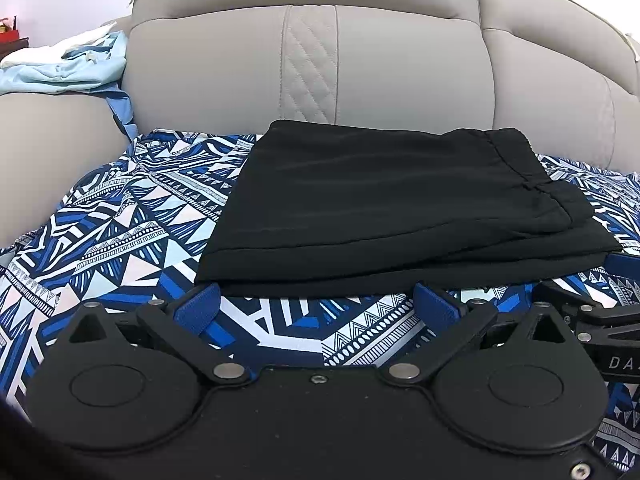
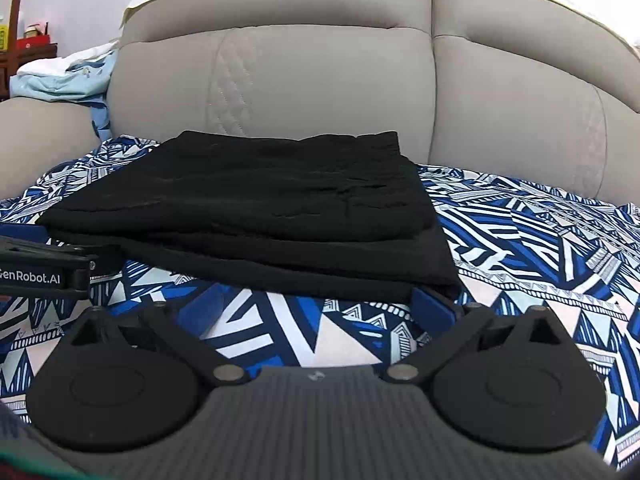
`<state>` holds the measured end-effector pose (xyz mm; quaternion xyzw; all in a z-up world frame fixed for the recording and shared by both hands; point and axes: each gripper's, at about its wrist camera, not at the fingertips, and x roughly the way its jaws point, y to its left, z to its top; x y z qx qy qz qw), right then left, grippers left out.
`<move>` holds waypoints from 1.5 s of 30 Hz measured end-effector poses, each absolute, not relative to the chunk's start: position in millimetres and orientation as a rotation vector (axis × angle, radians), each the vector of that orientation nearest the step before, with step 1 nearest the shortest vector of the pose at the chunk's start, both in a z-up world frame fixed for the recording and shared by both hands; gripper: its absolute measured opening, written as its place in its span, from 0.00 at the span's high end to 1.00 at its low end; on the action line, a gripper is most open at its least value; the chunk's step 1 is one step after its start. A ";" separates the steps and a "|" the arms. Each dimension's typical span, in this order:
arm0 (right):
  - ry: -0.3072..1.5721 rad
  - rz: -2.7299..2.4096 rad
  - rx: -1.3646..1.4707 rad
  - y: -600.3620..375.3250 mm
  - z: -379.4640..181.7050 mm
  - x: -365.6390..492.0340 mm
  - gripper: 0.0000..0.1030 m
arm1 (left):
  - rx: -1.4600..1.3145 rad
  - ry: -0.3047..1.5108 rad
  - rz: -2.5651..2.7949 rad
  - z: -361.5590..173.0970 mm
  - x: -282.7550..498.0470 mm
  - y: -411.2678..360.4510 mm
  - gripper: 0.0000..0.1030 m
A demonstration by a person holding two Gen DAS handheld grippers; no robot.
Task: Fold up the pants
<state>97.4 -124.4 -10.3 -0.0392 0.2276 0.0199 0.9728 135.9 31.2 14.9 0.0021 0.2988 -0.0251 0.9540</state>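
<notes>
The black pants (image 1: 392, 208) lie folded in a flat rectangular stack on the blue and white patterned sheet (image 1: 120, 220); they also show in the right wrist view (image 2: 256, 216). My left gripper (image 1: 316, 304) is open and empty, its blue fingertips just at the near edge of the stack. My right gripper (image 2: 320, 312) is open and empty, its fingertips at the stack's near edge toward its right corner. The right gripper's body shows at the right of the left wrist view (image 1: 600, 320), and the left gripper's body at the left of the right wrist view (image 2: 44, 264).
A grey padded sofa back (image 1: 312, 72) rises right behind the pants. A heap of light blue and white clothes (image 1: 72, 64) lies on the sofa arm at far left. A dark wooden shelf with red items (image 2: 28, 48) stands behind it.
</notes>
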 end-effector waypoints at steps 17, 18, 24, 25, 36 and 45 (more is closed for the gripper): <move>0.462 0.057 -0.077 -124.8 -10.8 99.0 0.00 | 0.001 0.602 -0.045 14.2 135.2 30.6 0.00; 0.462 0.057 -0.077 -125.0 -10.7 99.0 0.00 | 0.000 0.602 -0.044 14.1 135.2 30.5 0.00; 0.461 0.057 -0.078 -124.9 -10.8 99.0 0.00 | -0.001 0.603 -0.045 14.0 135.1 30.2 0.00; 0.461 0.057 -0.078 -124.9 -10.8 99.0 0.00 | -0.001 0.603 -0.045 14.1 135.1 30.2 0.00; 0.460 0.057 -0.079 -124.8 -10.9 98.9 0.00 | -0.001 0.603 -0.045 14.1 134.9 30.2 0.00; 0.460 0.057 -0.080 -124.8 -11.0 98.8 0.00 | -0.001 0.602 -0.046 14.2 134.7 30.3 0.00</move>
